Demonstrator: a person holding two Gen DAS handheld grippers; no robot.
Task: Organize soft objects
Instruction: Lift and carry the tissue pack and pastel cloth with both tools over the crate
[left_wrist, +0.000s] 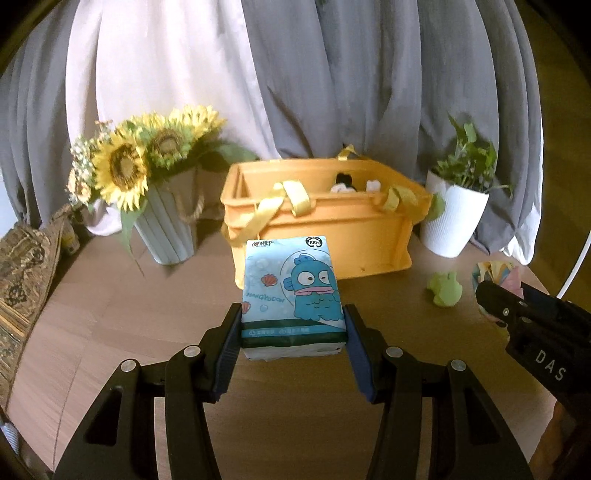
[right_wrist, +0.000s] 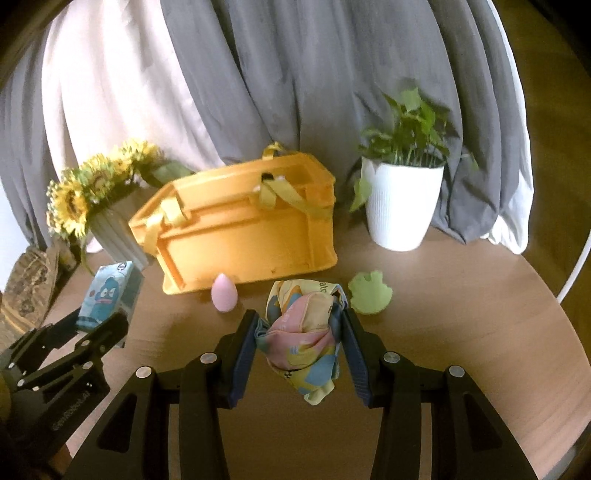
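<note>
In the left wrist view, the left gripper (left_wrist: 293, 325) sits at lower centre, its blue-padded jaws clenched on either side of a light blue plastic-wrapped tissue pack printed with a blue cartoon fish (left_wrist: 291, 291), held above the round wooden table (left_wrist: 110, 332). Behind it, at mid-frame, stands the yellow plastic storage basket with ribbon handles (left_wrist: 321, 225), with small black and white items inside. In the right wrist view, the right gripper (right_wrist: 301, 332) at lower centre grasps a crumpled pastel cloth of pink, blue and yellow (right_wrist: 301, 339) between its pads. A pink egg-shaped sponge (right_wrist: 223, 293) lies on the table just in front of the basket, and a flat green frog-shaped sponge (right_wrist: 370, 293) lies just right of the cloth. A sunflower bouquet in a grey vase (left_wrist: 147, 173) stands at left, a white ribbed pot with a green plant (right_wrist: 400, 203) at right, grey and white curtains (right_wrist: 295, 74) behind.
</note>
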